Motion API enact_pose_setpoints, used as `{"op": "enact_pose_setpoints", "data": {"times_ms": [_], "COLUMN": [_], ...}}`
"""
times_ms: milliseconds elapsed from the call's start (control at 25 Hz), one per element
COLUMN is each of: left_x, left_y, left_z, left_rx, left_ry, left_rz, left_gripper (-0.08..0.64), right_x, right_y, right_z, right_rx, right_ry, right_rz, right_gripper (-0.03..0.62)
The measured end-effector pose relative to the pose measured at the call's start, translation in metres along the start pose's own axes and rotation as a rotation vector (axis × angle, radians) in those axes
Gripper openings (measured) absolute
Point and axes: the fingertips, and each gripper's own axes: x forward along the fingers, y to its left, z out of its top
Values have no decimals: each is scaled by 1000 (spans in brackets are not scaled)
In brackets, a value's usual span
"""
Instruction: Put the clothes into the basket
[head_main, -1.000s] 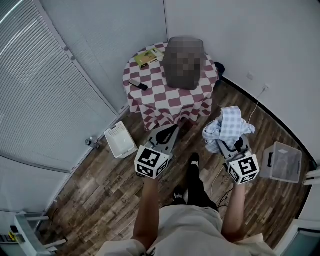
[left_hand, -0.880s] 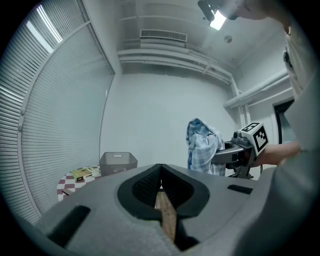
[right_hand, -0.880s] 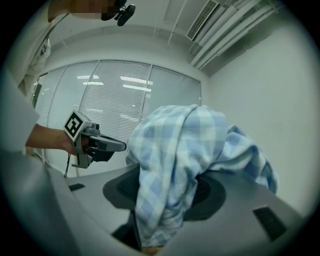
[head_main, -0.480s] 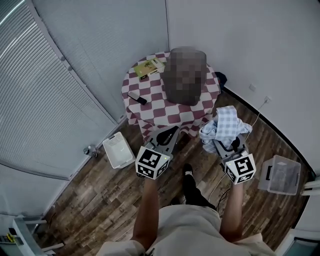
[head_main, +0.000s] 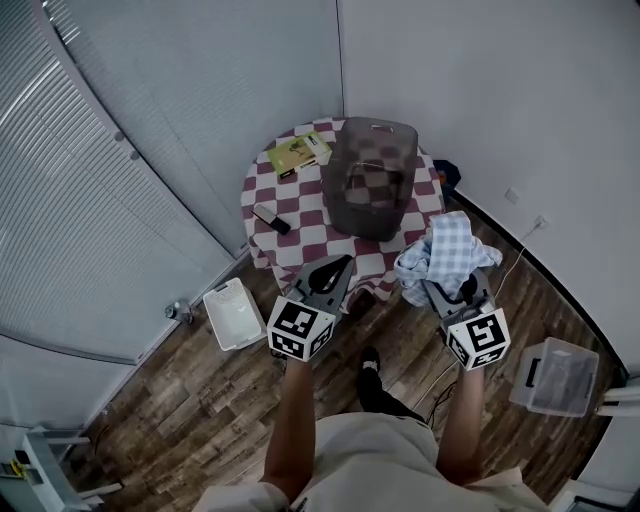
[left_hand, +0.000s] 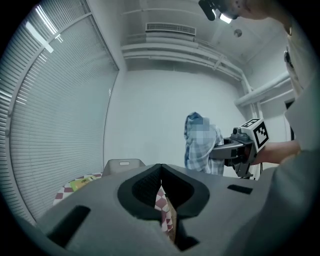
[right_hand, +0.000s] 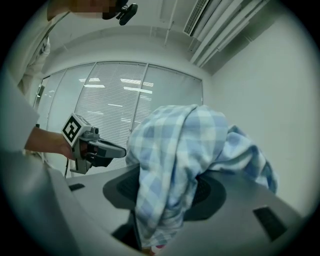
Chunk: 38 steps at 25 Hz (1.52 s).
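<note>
Checkered table (head_main: 310, 200) carries grey basket (head_main: 378, 127); right tool (head_main: 438, 284) grips plaid cloth (head_main: 448, 250); left tool (head_main: 343, 264) closed, empty.

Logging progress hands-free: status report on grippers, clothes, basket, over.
Right gripper shut on blue plaid garment. Left gripper shut, empty. Basket on checkered table, garment not yet in. Path looks clear.
</note>
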Motion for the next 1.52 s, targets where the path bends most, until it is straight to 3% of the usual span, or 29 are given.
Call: {"op": "enact_pose_setpoints", "data": {"times_ms": [560, 840, 1120, 1360, 1520], "left_x": [85, 102, 128, 159, 183], "left_y": [61, 89, 132, 201, 231], "left_z": [22, 19, 26, 31, 40], "left_rx": [27, 19, 17, 7, 12], "left_ry": [20, 8, -20, -63, -61], "left_rz": [96, 132, 93, 37, -21], "left_gripper": [14, 15, 14, 14, 14], "right_x": [96, 134, 181, 247, 275], "right_y": [-72, -80, -81, -85, -99], "right_z": [14, 28, 47, 53, 63], "right_rx": [-45, -38, -18, -38, 29], "right_ry": [-41, -56, -113, -99, -133], "right_rz": [131, 173, 187, 142, 105], "right_gripper": [209, 209, 209, 209, 209]}}
